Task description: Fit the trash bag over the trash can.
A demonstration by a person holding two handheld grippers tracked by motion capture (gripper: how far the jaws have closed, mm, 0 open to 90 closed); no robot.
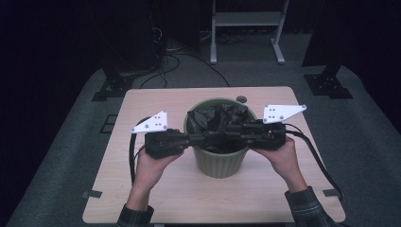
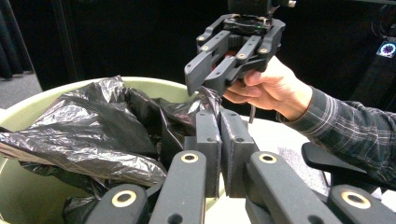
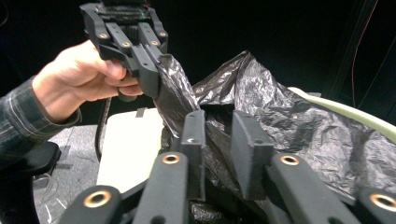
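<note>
A pale green bin [image 1: 220, 163] stands mid-table with a crumpled black bag [image 1: 215, 118] inside it. Both grippers hover over its near rim, pointing at each other. My left gripper [image 1: 207, 138] is shut on an edge of the bag; in the left gripper view its pads [image 2: 219, 140] pinch the film tight. My right gripper [image 1: 230, 131] faces it a short way off. In the right gripper view its jaws [image 3: 217, 135] stand narrow, with bag film [image 3: 289, 116] bunched between them. The film runs taut up to the left gripper [image 3: 152, 84].
The wooden table [image 1: 142, 189] has bare room on all sides of the bin, and a small round disc [image 1: 241, 99] lies behind it. Beyond the far edge are a white frame [image 1: 246, 19], black stand feet [image 1: 111, 90] and floor cables.
</note>
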